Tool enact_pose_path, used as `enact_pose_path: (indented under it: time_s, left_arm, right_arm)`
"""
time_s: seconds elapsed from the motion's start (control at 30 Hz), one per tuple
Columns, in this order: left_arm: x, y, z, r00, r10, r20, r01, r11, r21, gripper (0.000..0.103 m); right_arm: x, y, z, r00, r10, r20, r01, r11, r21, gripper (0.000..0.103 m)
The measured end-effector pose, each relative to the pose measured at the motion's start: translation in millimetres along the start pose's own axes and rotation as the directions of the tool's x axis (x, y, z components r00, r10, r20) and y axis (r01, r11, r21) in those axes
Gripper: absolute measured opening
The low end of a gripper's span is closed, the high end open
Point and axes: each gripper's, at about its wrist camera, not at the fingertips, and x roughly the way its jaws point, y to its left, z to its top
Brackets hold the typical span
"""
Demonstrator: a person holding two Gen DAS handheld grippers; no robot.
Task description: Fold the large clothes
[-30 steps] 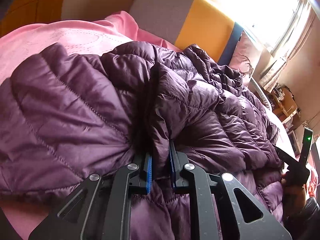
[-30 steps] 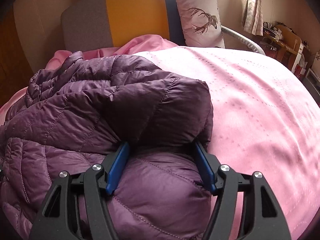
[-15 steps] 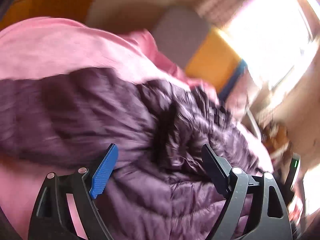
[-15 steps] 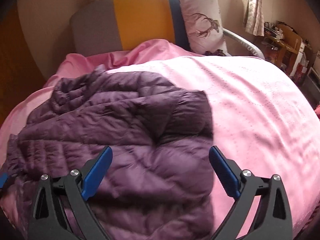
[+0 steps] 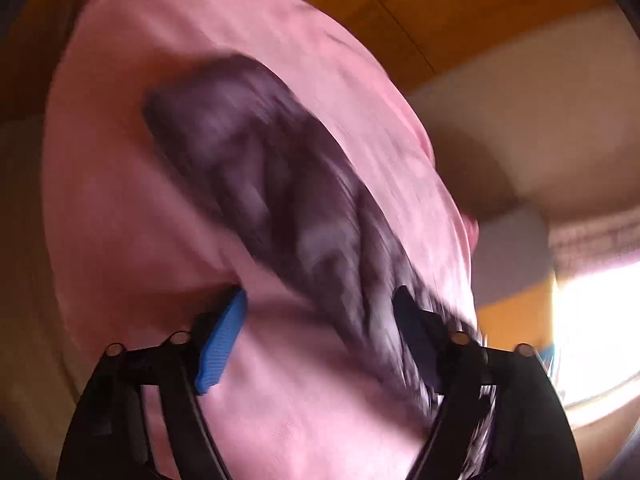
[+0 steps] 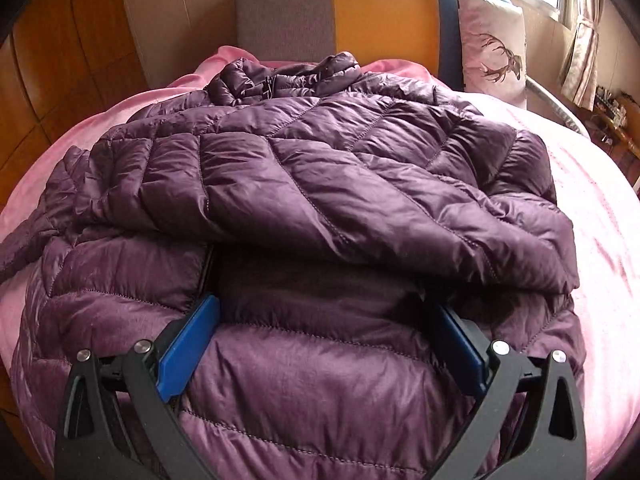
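Note:
A purple quilted puffer jacket (image 6: 320,184) lies partly folded on the pink bedspread (image 6: 600,208), one layer lapped over the lower part. My right gripper (image 6: 320,344) is open and empty, its blue-padded fingers (image 6: 188,348) spread just above the jacket's near hem. The left wrist view is motion-blurred and tilted: the jacket (image 5: 280,200) shows as a dark streak on the pink bedspread (image 5: 120,200). My left gripper (image 5: 320,340) is open and empty, lifted off the jacket.
A grey, orange and blue headboard (image 6: 360,12) stands behind the bed. A deer-print pillow (image 6: 492,48) leans at the back right. Wood panelling (image 6: 52,60) is on the left. A cluttered shelf (image 6: 616,116) sits far right.
My left gripper let go of the jacket fold, opened and swung away, tilting sharply. My right gripper opened wider and drew back, so the whole jacket shows.

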Motion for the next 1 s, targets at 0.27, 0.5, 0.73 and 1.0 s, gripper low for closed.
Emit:
enact_pose_path:
  time_s: [0.27, 0.5, 0.73, 1.0]
  left_arm:
    - [4.4, 6.4, 37.4, 0.999, -0.002, 0.040, 0.004, 0.998, -0.067, 0.011]
    - [-45.9, -139.2, -34.8, 0.971, -0.237, 0.031, 0.186, 0.833, 0.521, 0.011]
    - [-29.3, -238.6, -185.4, 0.913, -0.293, -0.285, 0.401, 0.501, 0.767, 0.011]
    - [9.9, -228.9, -299.2, 0.892, -0.122, -0.435, 0.449, 0.347, 0.823, 0.076]
  right_arm:
    - [2.8, 1.4, -4.1, 1.000, 0.006, 0.012, -0.006, 1.000, 0.005, 0.101]
    - [1.9, 0.4, -5.0, 1.000, 0.015, 0.011, -0.015, 1.000, 0.009, 0.101]
    - [1.6, -1.9, -5.3, 1.000, 0.024, 0.011, -0.024, 1.000, 0.014, 0.101]
    - [3.0, -2.5, -2.2, 0.999, 0.048, 0.004, -0.048, 0.998, 0.027, 0.101]
